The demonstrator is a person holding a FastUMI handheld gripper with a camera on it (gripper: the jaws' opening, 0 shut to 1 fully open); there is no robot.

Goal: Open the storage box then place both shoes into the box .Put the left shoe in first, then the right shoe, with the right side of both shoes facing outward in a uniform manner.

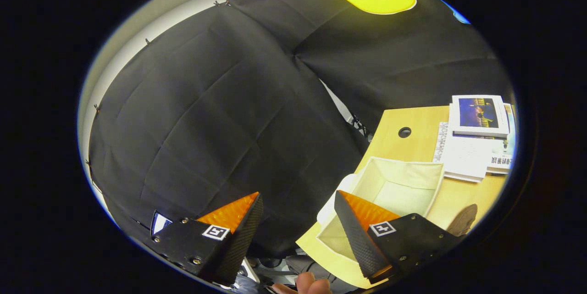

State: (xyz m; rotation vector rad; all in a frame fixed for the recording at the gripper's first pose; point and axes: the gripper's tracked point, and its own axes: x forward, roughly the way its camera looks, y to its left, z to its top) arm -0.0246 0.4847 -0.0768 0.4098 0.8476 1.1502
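Gripper hung above the table's near-left corner, fingers spread wide, holding nothing. Storage box sat open and empty on the wooden table. 1 brown shoe lay right of it; likely next: grab the left shoe. Books stacked at the far side.

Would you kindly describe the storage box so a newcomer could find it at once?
On the wooden table, the storage box sits just beyond the open gripper, nearer than the stack of books. It is the open, cream fabric container with nothing inside.
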